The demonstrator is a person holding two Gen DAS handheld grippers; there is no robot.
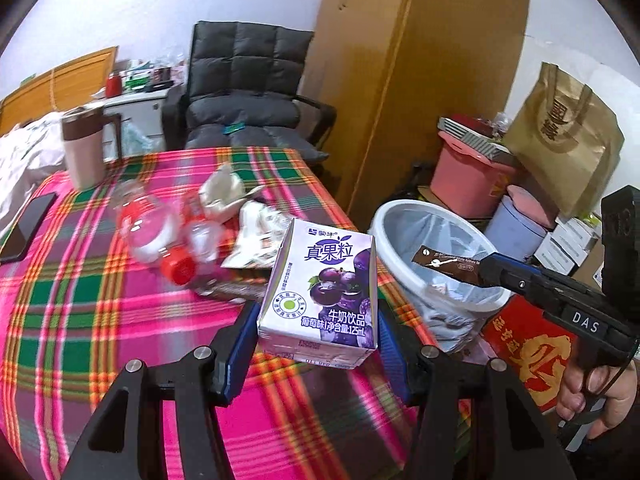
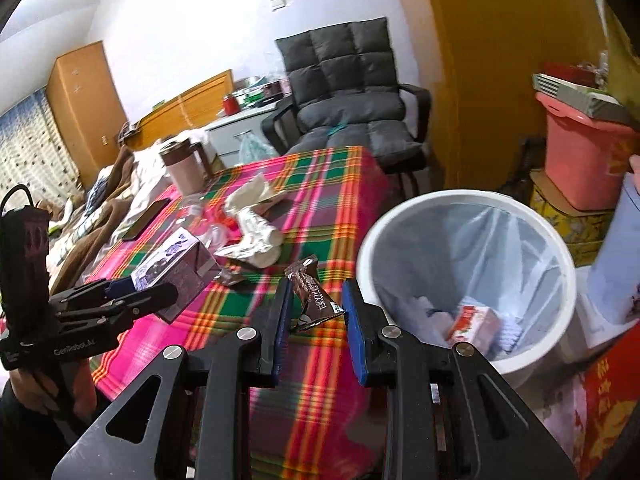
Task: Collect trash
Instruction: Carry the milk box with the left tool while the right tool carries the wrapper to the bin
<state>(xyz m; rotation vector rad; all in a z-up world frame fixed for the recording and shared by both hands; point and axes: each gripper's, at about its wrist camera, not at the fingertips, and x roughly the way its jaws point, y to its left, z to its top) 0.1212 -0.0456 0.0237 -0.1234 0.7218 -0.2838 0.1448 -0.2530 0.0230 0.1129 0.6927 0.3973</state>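
My left gripper point(image 1: 318, 312) is shut on a purple-and-white grape milk carton point(image 1: 320, 288) and holds it above the plaid tablecloth point(image 1: 80, 300). My right gripper point(image 2: 316, 300) is shut on a brown snack wrapper point(image 2: 314, 292); in the left wrist view that wrapper point(image 1: 444, 266) hangs over the white trash bin point(image 1: 384, 216) lined with a clear bag. The bin point(image 2: 400, 216) stands beside the table's right edge and holds a red-and-white box point(image 2: 474, 322) and white scraps. Crushed clear bottles with a red cap point(image 1: 178, 268) and crumpled white wrappers point(image 1: 256, 236) lie on the table.
A pink-and-brown mug point(image 1: 82, 148) and a black phone point(image 1: 28, 226) sit at the table's far left. A grey padded chair point(image 1: 244, 92) stands behind the table. A pink bucket point(image 1: 468, 176), a brown paper bag point(image 1: 568, 140) and boxes crowd the floor beyond the bin.
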